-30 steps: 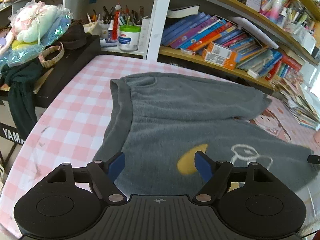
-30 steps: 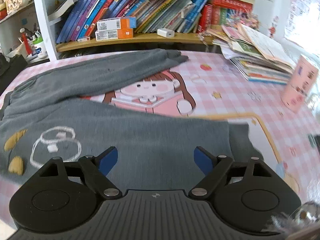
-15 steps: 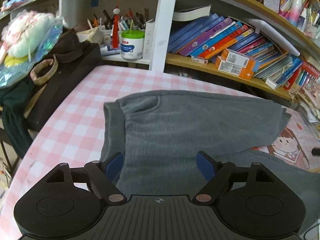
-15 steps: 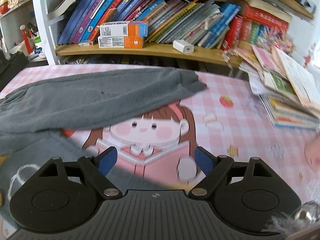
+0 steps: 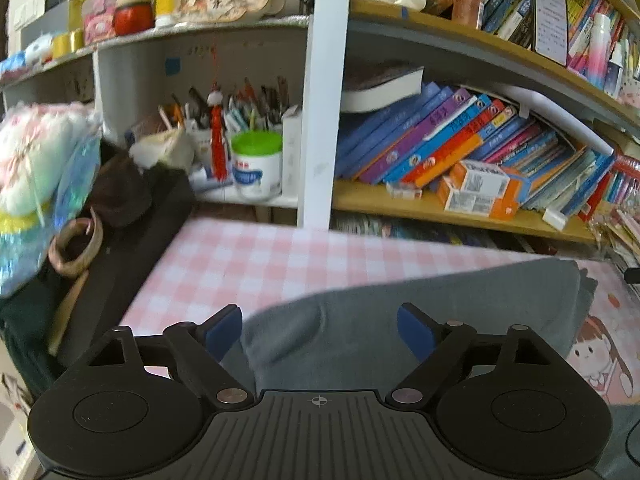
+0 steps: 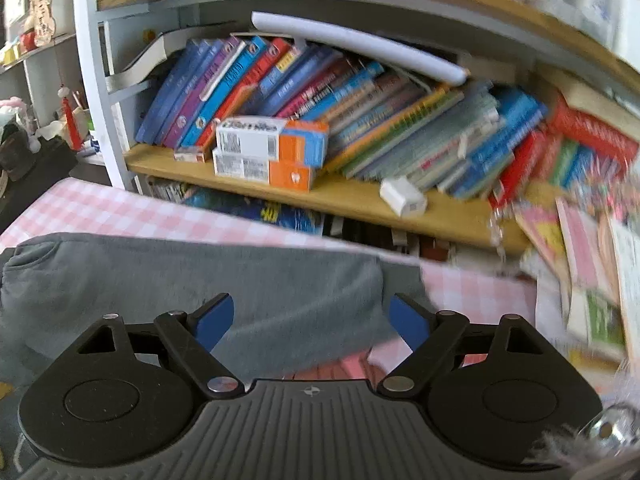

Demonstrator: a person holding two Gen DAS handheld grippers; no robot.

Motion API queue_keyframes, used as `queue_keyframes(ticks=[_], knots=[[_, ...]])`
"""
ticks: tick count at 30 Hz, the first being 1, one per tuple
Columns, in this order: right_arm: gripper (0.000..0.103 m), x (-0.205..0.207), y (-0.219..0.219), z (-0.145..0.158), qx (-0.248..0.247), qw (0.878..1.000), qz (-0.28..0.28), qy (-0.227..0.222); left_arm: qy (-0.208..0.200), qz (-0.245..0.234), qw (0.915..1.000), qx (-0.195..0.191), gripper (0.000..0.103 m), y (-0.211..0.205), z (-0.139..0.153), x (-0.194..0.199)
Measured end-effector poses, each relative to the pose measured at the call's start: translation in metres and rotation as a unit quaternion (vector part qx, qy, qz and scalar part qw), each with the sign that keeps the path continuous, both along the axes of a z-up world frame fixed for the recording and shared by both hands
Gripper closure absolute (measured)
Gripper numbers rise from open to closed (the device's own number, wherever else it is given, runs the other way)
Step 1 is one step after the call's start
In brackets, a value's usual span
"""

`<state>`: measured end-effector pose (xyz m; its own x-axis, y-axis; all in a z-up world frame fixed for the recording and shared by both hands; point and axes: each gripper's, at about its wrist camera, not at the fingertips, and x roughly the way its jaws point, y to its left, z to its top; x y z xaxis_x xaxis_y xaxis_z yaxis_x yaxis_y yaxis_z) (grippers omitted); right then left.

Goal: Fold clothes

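A grey fleece garment (image 5: pixel 420 312) lies spread on the pink checked tablecloth (image 5: pixel 248 264). In the left wrist view its far left corner, with a rounded fold, sits under my left gripper (image 5: pixel 320 334), whose jaws are opening wide above the cloth and press on nothing. In the right wrist view the far band of the grey garment (image 6: pixel 192 276) runs across the table and ends in a cuff at the right. My right gripper (image 6: pixel 310 322) hovers open over that right end, nothing pinched between its blue pads.
A bookshelf (image 6: pixel 360 196) full of leaning books stands just behind the table's far edge. A black case (image 5: pixel 132 240) with a plush toy and a bangle lies at the left. Stacked magazines (image 6: pixel 580 264) crowd the right. A cartoon girl print (image 5: pixel 596 352) shows on the table cover.
Both grippers have travelled from the garment's near part, over its printed front, to its far edge by the shelf. The left jaws stand a little wider. Nothing was taken hold of.
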<state>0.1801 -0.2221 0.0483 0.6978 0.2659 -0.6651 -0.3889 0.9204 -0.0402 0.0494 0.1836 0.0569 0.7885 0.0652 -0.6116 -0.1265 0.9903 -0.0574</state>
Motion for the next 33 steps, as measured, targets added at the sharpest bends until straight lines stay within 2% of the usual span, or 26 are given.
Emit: queue_keyframes(ticks=[5,18,33], knots=[[0.018,0.027,0.002,-0.002,-0.016,1.000,0.026,0.000,0.010,-0.017,0.9997,0.015,0.015,-0.003,-0.005,0.022],[0.018,0.104,-0.006,-0.047,-0.031,0.997,0.036,0.061,0.073,-0.041,0.9959,0.034,0.015,-0.005,-0.044,0.076],[0.019,0.156,0.012,-0.089,-0.090,0.988,0.088,0.086,0.117,-0.082,0.9884,0.053,0.015,-0.001,-0.083,0.130]])
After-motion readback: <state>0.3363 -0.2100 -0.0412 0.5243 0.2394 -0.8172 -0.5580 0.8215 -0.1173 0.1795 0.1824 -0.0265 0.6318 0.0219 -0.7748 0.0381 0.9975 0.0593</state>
